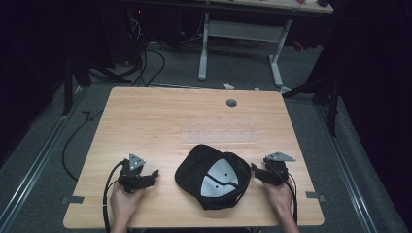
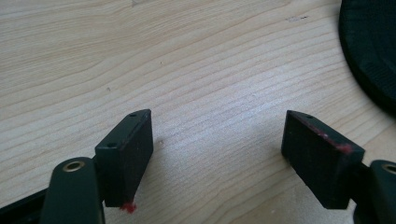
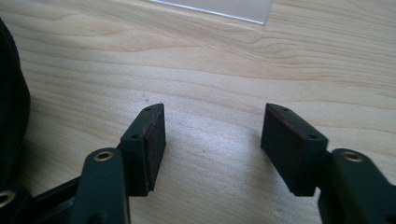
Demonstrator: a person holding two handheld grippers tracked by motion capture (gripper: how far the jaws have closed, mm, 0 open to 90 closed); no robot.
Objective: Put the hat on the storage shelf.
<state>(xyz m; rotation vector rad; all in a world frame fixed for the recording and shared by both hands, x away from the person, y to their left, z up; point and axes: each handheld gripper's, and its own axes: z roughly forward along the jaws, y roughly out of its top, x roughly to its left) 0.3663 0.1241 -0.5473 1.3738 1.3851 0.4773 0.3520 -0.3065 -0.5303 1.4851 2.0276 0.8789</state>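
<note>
A light wooden table (image 1: 160, 116) stands on grey carpet in a dark room, a white-legged desk (image 1: 243, 34) beyond it. A grey grommet (image 1: 231, 103) sits near its far edge. A black cap (image 1: 214, 175), upside down with pale lining showing, lies near the front edge, between the grippers. The left gripper (image 2: 219, 140) and right gripper (image 3: 212, 135) hold nothing, jaws spread over bare wood. The cap's rim is cut off in both gripper views.

Overhead light falls evenly on the pale worktop (image 1: 160, 121), while the room around it sinks into near black. A dull glare patch sits mid-surface. Both tool views are bright, the wood grain sharp farther off (the nearest black jaw parts go soft), with faint shadows beneath.
</note>
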